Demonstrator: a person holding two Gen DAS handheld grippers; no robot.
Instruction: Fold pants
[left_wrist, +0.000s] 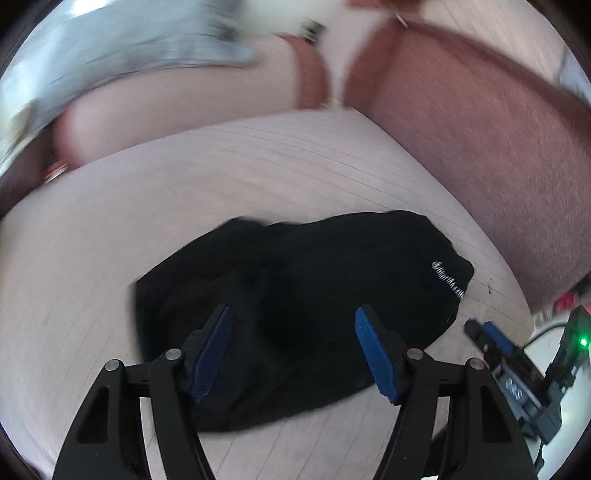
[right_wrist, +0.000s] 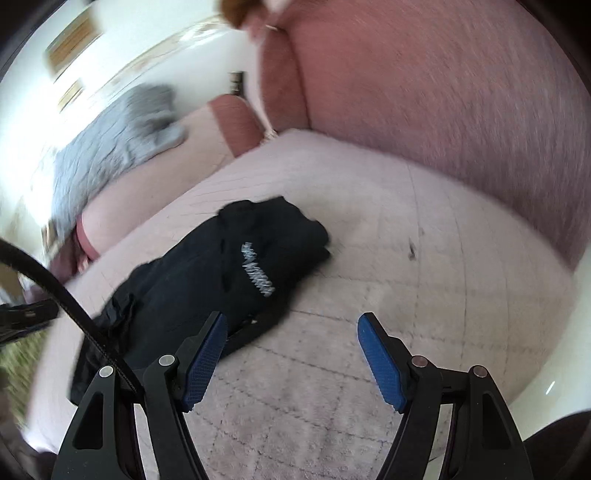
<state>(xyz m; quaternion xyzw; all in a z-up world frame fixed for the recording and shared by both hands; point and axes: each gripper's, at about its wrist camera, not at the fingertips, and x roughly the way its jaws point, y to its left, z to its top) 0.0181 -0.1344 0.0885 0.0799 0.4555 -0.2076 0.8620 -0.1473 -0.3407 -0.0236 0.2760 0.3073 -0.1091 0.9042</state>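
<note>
pants (left_wrist: 295, 295) under spread left claw (left_wrist: 293, 332) | left of right claw (right_wrist: 291, 339)

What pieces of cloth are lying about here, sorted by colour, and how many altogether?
Black: 1, the pants bunched on the pale bed cover.
Grey: 1, a blanket on the far bed.
Total: 2.

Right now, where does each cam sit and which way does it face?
Left wrist: on the left tongs, tilted down at the black pants on the pale cushion; own open blue pads show, right tongs at the right edge.
Right wrist: on the right tongs, looking down just right of the pants; open pads, a black cable.
Shared: pants, cushion, pink backrest.
</note>
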